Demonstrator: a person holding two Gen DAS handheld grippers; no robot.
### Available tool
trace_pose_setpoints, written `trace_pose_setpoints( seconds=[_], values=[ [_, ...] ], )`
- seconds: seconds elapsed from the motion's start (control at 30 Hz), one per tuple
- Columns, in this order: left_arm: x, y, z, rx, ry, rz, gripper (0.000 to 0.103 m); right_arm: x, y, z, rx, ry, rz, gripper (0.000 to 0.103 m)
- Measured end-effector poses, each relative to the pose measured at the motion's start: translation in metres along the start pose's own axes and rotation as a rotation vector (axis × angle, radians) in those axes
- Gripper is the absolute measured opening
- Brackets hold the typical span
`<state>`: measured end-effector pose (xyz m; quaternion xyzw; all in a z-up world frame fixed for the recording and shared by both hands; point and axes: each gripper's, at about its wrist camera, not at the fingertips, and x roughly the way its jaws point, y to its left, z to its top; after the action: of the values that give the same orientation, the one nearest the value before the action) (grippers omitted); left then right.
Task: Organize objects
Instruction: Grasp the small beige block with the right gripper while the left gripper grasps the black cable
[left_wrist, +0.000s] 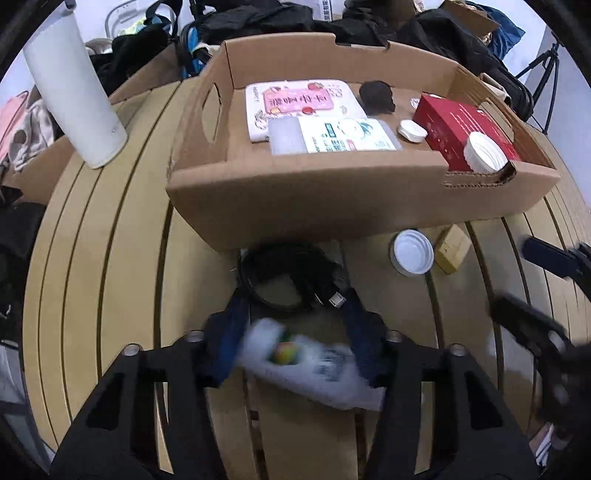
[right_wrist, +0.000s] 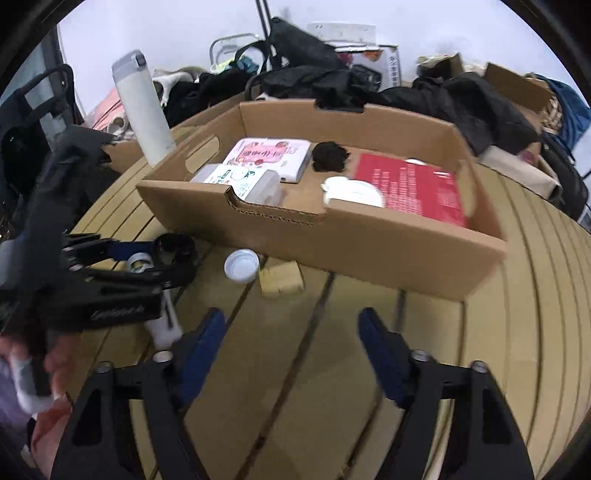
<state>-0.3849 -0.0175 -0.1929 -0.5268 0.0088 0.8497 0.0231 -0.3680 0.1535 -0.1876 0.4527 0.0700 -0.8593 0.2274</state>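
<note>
A cardboard box (left_wrist: 332, 206) stands on the slatted wooden table (left_wrist: 110, 277). It holds a pink pack (left_wrist: 299, 99), a white wipes pack (left_wrist: 332, 134), a black clump (left_wrist: 376, 96), a red box (left_wrist: 461, 125) and white lids (left_wrist: 484, 151). My left gripper (left_wrist: 295, 332) has its blue fingers around a blurred white packet (left_wrist: 310, 362), just in front of a coiled black cable (left_wrist: 291, 277). My right gripper (right_wrist: 291, 332) is open and empty over bare table, in front of the box (right_wrist: 369, 254). The left gripper also shows in the right wrist view (right_wrist: 147, 258).
A white jar lid (left_wrist: 412, 253) and a yellowish block (left_wrist: 452, 249) lie on the table before the box. A tall white bottle (left_wrist: 74, 85) stands at the left. Bags, clothes and boxes crowd the back edge (right_wrist: 332, 81).
</note>
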Motion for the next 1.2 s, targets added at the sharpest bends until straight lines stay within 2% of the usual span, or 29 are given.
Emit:
trace_pose_setpoints(
  seconds=[0.07, 0.13, 0.2, 0.23, 0.27, 0.3, 0.4, 0.53, 0.63, 0.73, 0.77, 0.8, 0.83, 0.87, 0.93, 0.97, 1.0, 1.03, 1.07, 1.1, 1.13, 1.2],
  values=[
    [-0.002, 0.001, -0.003, -0.002, -0.016, 0.0, 0.042, 0.015, 0.005, 0.006, -0.022, 0.004, -0.02, 0.068],
    [-0.006, 0.003, -0.008, -0.005, -0.031, -0.005, 0.034, 0.027, 0.011, 0.011, -0.048, 0.004, -0.044, 0.063],
    [-0.009, 0.009, -0.01, -0.034, -0.027, -0.055, 0.026, 0.042, 0.015, 0.013, -0.065, 0.026, -0.07, 0.049],
    [-0.011, 0.012, -0.012, -0.05, -0.022, -0.083, 0.023, 0.045, 0.017, 0.013, -0.067, 0.02, -0.077, 0.045],
    [-0.01, 0.013, -0.01, -0.056, -0.019, -0.093, 0.022, 0.045, 0.018, 0.013, -0.067, 0.009, -0.081, 0.036],
    [-0.011, 0.014, -0.011, -0.055, -0.016, -0.089, 0.019, 0.044, 0.02, 0.013, -0.067, 0.004, -0.079, 0.035],
    [-0.021, 0.016, -0.015, -0.077, -0.027, -0.121, 0.004, 0.04, 0.021, 0.011, -0.074, 0.012, -0.08, 0.034],
    [-0.046, 0.017, -0.021, -0.099, -0.08, -0.165, 0.003, 0.023, 0.018, 0.003, -0.051, 0.016, -0.078, 0.034],
    [-0.066, 0.02, -0.024, -0.118, -0.114, -0.195, 0.003, -0.009, 0.012, -0.009, -0.012, -0.012, -0.064, 0.034],
    [-0.075, 0.027, -0.028, -0.148, -0.145, -0.195, 0.004, -0.041, 0.007, -0.024, 0.01, -0.03, -0.061, 0.034],
    [-0.072, 0.03, -0.026, -0.173, -0.14, -0.197, 0.01, -0.052, 0.005, -0.031, 0.02, -0.035, -0.06, 0.034],
    [-0.065, 0.033, -0.023, -0.201, -0.118, -0.196, 0.044, -0.06, 0.003, -0.035, 0.029, -0.042, -0.061, 0.034],
    [-0.056, 0.035, -0.02, -0.234, -0.09, -0.19, 0.088, -0.07, 0.001, -0.041, 0.044, -0.052, -0.062, 0.034],
    [-0.048, 0.034, -0.017, -0.262, -0.082, -0.184, 0.094, -0.076, 0.0, -0.044, 0.053, -0.056, -0.062, 0.034],
    [-0.034, 0.033, -0.01, -0.295, -0.077, -0.164, 0.092, -0.085, -0.002, -0.049, 0.074, -0.064, -0.06, 0.034],
    [-0.025, 0.03, -0.004, -0.294, -0.07, -0.135, 0.092, -0.089, -0.004, -0.052, 0.08, -0.067, -0.057, 0.034],
    [-0.015, 0.027, 0.003, -0.296, -0.056, -0.081, 0.087, -0.091, -0.004, -0.053, 0.081, -0.065, -0.056, 0.034],
    [-0.007, 0.024, 0.007, -0.298, -0.034, -0.043, 0.07, -0.091, -0.005, -0.055, 0.08, -0.06, -0.056, 0.035],
    [0.005, 0.02, 0.011, -0.292, 0.004, -0.01, 0.058, -0.091, -0.004, -0.056, 0.075, -0.055, -0.057, 0.035],
    [0.004, 0.014, 0.014, -0.27, -0.032, 0.051, 0.049, -0.091, -0.004, -0.058, 0.07, -0.053, -0.058, 0.035],
    [0.005, 0.009, 0.016, -0.257, -0.03, 0.077, 0.046, -0.091, -0.004, -0.06, 0.066, -0.049, -0.057, 0.035],
    [0.006, 0.005, 0.017, -0.272, -0.011, 0.095, 0.045, -0.091, -0.003, -0.063, 0.062, -0.048, -0.051, 0.035]
  ],
)
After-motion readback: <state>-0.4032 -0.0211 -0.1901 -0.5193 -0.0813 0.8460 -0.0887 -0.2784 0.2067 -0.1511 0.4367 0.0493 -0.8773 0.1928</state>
